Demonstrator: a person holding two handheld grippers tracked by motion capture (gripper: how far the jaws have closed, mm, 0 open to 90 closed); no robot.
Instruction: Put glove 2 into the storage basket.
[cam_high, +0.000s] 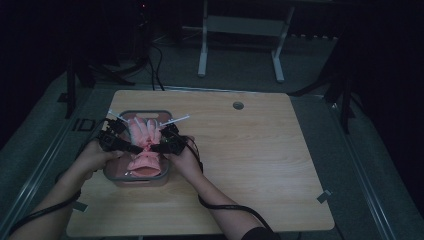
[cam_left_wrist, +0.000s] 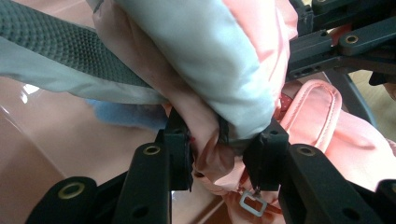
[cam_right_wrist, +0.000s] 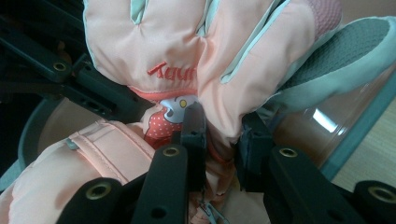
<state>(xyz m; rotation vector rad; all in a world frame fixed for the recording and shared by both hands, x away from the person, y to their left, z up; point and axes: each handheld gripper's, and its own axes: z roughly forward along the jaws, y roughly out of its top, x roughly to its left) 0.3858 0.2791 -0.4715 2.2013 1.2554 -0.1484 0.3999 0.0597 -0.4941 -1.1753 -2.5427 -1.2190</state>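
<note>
You have both tools on the pink padded ski glove with pale grey trim, which sits in the clear plastic tray with a grey rim at the left of the light wooden worktop in the high view. Your left tool comes in from the left and your right tool from the right, and they meet at the glove's narrow wrist, between the fingers pointing toward the top of the frame and the wide cuff toward the bottom.

In the left gripper view your left tool has its jaws nearly closed, pinching a bunched fold of pink fabric at the wrist, with a small metal buckle hanging just below. In the right gripper view your right tool is likewise clamped on a fold of fabric just under the red lettering, near the cartoon patch.

This looks like the grasping step: both holds are set, and the glove is either about to be lifted out of the tray or is just settling into it; the pictures don't say which. If you lift next, raise both tools together and level so the cuff and fingers clear the rim. If you are placing, open both jaws evenly and draw back sideways without snagging the buckle.
</note>
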